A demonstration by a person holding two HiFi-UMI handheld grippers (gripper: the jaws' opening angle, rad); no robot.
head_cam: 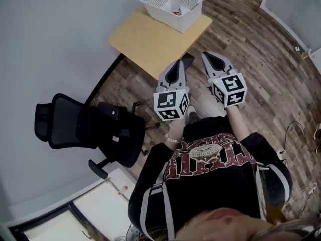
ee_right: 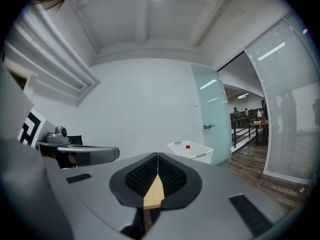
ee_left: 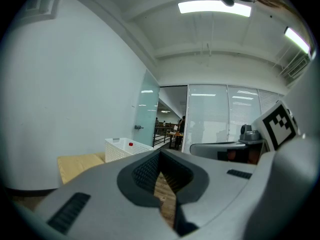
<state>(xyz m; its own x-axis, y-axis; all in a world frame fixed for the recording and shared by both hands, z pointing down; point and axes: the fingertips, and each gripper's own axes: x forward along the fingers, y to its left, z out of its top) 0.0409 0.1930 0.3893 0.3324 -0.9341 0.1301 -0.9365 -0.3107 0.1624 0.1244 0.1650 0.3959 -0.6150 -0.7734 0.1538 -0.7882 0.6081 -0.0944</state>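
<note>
The left gripper (head_cam: 179, 63) is clenched on nothing, and the right gripper (head_cam: 205, 54) just beside it is clenched empty too. Ahead of both, well apart, a basket (head_cam: 186, 17) holding a bottle (head_cam: 174, 5) sits on the bench (head_cam: 145, 39).

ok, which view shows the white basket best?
Head view: it looks down into the white basket on the table, bottle inside visible. Both gripper views catch it only side-on, small, with just the bottle's red cap showing.
</note>
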